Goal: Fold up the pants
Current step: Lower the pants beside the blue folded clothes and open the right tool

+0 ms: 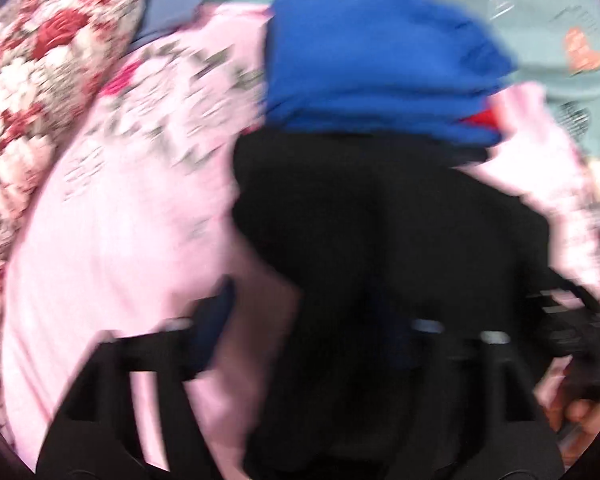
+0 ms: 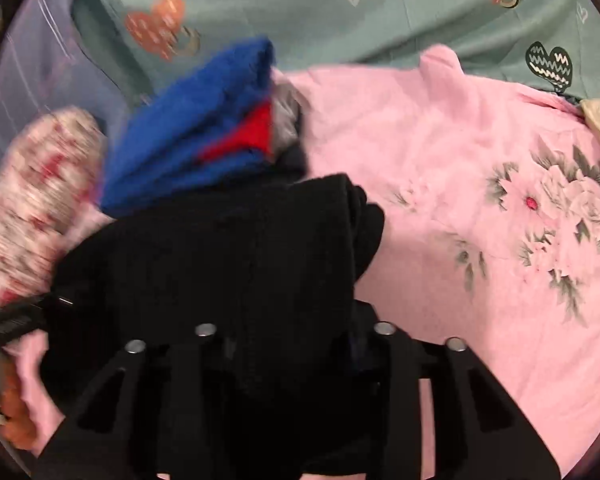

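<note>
The black pants (image 2: 220, 248) lie folded into a thick bundle on a pink floral sheet (image 2: 480, 240); all positions below are given relative to this bundle.

Left gripper (image 1: 312, 316): the black fabric fills the space between its two fingers and covers most of the right finger. The left finger (image 1: 212, 320) stands clear of the bundle's left edge, over bare pink sheet. The jaws stand widely spread. This view is motion-blurred, so it cannot be told whether the right pad presses on the fabric.

Right gripper (image 2: 296, 336): the near edge of the bundle lies over the gap between its fingers and overlaps the finger bases. The jaws are spread. Contact between the pads and the fabric cannot be told, since the fabric and the fingers are both black.

In the right wrist view the left gripper's body sits at the bundle's left side, with the person's hand (image 2: 16, 412) below it. In the left wrist view the right gripper sits at the bundle's right side.

Surrounding items:
- Blue garment (image 2: 188, 136), folded, with a red part (image 2: 252, 132) showing: directly beyond the bundle, touching its far edge
- Red-and-white floral pillow (image 1: 40, 80): left of the bundle, beyond the pink sheet
- Green heart-print sheet (image 2: 300, 12): well beyond the bundle, behind the blue garment
</note>
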`<state>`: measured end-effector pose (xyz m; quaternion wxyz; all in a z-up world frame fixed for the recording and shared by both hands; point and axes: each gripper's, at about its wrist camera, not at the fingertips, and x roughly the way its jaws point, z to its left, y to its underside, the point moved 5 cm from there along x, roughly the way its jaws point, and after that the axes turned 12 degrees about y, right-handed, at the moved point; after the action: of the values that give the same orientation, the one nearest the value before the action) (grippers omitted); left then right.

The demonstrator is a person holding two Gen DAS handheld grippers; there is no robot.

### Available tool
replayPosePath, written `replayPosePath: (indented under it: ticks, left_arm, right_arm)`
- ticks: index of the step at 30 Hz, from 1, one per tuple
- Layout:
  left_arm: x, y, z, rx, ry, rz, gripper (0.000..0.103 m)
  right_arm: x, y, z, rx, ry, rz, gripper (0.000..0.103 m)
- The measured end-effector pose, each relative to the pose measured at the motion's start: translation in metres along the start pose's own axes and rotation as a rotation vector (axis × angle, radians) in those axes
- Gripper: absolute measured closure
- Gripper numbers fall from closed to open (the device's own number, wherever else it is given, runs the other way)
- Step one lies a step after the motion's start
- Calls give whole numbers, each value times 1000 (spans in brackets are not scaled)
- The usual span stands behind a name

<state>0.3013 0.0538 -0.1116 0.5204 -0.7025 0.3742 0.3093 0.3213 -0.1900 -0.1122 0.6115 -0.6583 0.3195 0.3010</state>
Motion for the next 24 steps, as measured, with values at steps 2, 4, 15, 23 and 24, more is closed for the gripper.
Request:
replayPosePath:
  ticks: [2,4,15,23,24]
  left_arm:
    - [-8,8,7,9,-1,-29,18]
    - [-19,15,6,25,-29,-43,16]
    - [-90,64,-46,169,12,-173,2]
    - [-92,79,-42,112,-23,-192,2]
    - [-93,79,-41,111,-23,-206,2]
  right_arm:
    - [-6,1,-6,12,37,-34,26]
    - [-26,2,-7,-13,84,-72,25]
    - [-126,36,-2,45,143,-257,5]
    - [-130,52,-1,92,124,-314,4]
    - [-131,53,-2,100,116,-329,4]
